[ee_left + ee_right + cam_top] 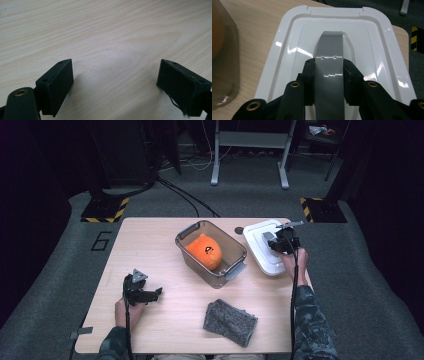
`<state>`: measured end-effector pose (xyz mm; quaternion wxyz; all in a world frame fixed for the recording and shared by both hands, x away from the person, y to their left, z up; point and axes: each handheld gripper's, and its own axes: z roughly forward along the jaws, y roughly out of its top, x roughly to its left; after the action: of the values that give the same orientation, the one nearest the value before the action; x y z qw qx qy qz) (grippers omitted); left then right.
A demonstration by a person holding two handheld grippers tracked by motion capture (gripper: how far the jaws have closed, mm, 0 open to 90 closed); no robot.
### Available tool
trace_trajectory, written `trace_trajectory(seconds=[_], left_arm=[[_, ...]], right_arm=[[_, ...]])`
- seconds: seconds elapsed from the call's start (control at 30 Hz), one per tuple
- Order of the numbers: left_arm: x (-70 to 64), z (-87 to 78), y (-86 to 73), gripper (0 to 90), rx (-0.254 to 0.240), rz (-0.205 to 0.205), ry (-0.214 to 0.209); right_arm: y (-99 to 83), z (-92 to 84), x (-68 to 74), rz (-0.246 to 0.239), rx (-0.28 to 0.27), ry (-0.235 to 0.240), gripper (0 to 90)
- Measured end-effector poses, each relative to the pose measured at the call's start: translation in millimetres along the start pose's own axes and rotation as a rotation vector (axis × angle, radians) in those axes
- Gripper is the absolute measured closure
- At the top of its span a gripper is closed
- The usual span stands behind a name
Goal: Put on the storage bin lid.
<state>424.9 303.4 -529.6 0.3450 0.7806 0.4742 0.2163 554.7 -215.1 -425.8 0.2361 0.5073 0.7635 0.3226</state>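
Lid (265,247) at 2 o'clock on tabletop (150,245): right hand-held gripper (329,75) pinches its grey handle (329,47). Left hand-held gripper (115,77) spread, at 8 o'clock.

grey cloth (230,322), orange toy (204,251), wooden table (150,250)

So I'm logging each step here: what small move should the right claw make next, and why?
Probably carry the white lid across toward the open container. The right claw is shut on the lid's grey handle, the container beside it has no lid and holds an orange toy, and the left claw rests open over bare table.
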Motion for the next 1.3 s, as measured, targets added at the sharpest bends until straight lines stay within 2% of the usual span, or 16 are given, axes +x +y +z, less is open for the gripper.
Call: trace_trajectory(seconds=[0.13,0.3,0.6,0.83,0.9,0.97,1.0,1.2,1.3], left_arm=[[0.0,0.0,0.0,12.9,0.0,0.0,0.0],[-0.1,0.0,0.0,12.9,0.0,0.0,0.0],[-0.2,0.0,-0.1,12.9,-0.001,-0.003,0.001],[-0.2,-0.1,-0.1,12.9,0.0,-0.001,0.001],[-0.2,-0.1,0.0,12.9,0.001,-0.001,0.001],[-0.2,0.0,0.0,12.9,0.0,-0.001,0.001],[-0.2,-0.1,-0.1,12.9,0.0,-0.001,0.001],[-0.2,-0.1,-0.1,12.9,0.001,-0.001,0.001],[-0.2,-0.1,-0.1,12.9,0.0,0.0,0.002]], right_arm=[[6.9,-6.2,-0.3,-0.017,-0.013,0.003,67.1],[15.7,-14.7,-0.2,-0.017,-0.016,0.025,67.1],[27.0,-27.6,-0.4,-0.034,-0.027,0.026,67.1],[36.0,-39.7,0.3,-0.043,-0.043,0.048,67.1],[39.1,-43.8,2.7,-0.04,-0.041,0.052,67.1],[42.2,-46.9,2.9,-0.06,-0.053,0.062,67.1],[43.7,-49.2,4.9,-0.047,-0.05,0.064,67.1],[51.8,-57.1,12.5,-0.059,-0.058,0.092,67.1],[54.6,-58.9,15.7,-0.089,-0.064,0.102,67.1]])
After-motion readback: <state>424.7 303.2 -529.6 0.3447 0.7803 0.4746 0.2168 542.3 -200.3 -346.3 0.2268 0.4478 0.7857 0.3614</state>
